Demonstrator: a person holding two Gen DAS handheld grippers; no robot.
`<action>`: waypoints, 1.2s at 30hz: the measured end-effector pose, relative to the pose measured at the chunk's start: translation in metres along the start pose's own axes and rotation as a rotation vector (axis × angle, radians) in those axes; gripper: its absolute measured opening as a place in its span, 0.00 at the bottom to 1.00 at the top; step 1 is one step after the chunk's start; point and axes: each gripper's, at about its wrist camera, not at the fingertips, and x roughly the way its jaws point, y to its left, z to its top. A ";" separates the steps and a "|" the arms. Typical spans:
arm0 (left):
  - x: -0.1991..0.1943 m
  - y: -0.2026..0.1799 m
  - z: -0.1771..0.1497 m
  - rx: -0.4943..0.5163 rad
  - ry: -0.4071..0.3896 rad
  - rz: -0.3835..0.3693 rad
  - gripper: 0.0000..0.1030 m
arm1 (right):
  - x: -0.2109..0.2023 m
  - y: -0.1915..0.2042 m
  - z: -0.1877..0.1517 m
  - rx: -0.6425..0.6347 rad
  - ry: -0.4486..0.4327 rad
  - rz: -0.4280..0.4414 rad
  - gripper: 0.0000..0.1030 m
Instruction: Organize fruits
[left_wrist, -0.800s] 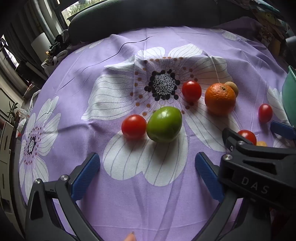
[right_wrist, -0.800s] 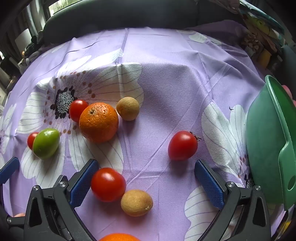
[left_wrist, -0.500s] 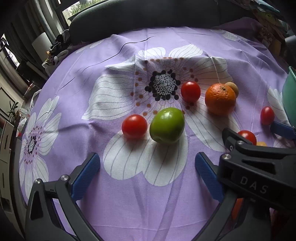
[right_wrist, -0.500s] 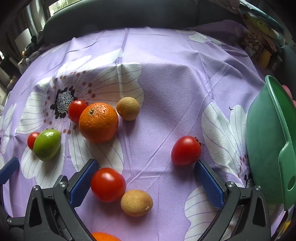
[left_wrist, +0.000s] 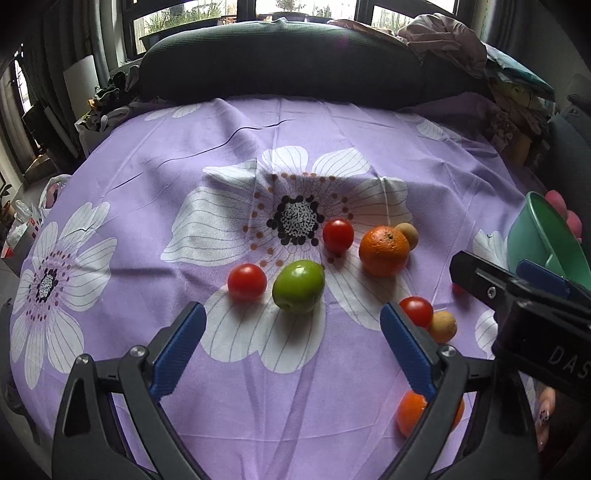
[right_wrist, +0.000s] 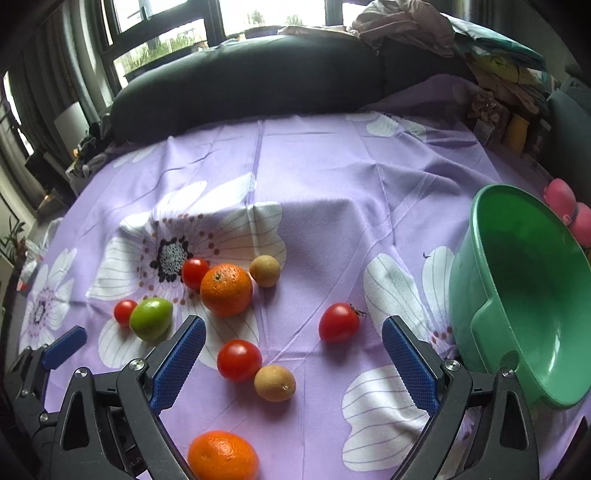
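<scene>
Fruits lie on a purple flowered cloth (left_wrist: 258, 155). A green fruit (left_wrist: 298, 286) sits beside a red tomato (left_wrist: 246, 282), ahead of my open, empty left gripper (left_wrist: 291, 339). Behind are another tomato (left_wrist: 338, 235), an orange (left_wrist: 383, 251) and a small brown fruit (left_wrist: 407, 233). In the right wrist view, my open, empty right gripper (right_wrist: 293, 350) has a tomato (right_wrist: 239, 360), a brown fruit (right_wrist: 275, 383) and another tomato (right_wrist: 338, 322) between its fingers. A second orange (right_wrist: 222, 456) lies nearest. A green bowl (right_wrist: 524, 295) stands tilted at the right.
A dark sofa back (left_wrist: 295, 62) borders the cloth's far edge. Clutter (right_wrist: 491, 92) is piled at the back right. A pink object (right_wrist: 570, 218) sits behind the bowl. The right gripper's body (left_wrist: 524, 314) crosses the left wrist view's right side.
Both grippers have pulled back and tilted up, so more of the cloth, the sofa and the bowl shows. The fruits have not visibly moved. Both grippers stay open.
</scene>
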 end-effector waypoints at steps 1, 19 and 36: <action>-0.002 0.001 0.002 -0.015 -0.004 -0.019 0.91 | -0.002 -0.002 0.003 0.013 -0.005 0.013 0.94; -0.016 0.020 0.002 -0.155 -0.022 -0.198 0.70 | -0.022 -0.016 0.001 0.064 -0.012 0.094 0.69; -0.016 0.030 0.005 -0.227 -0.014 -0.203 0.54 | 0.005 -0.001 -0.011 0.010 0.212 0.170 0.69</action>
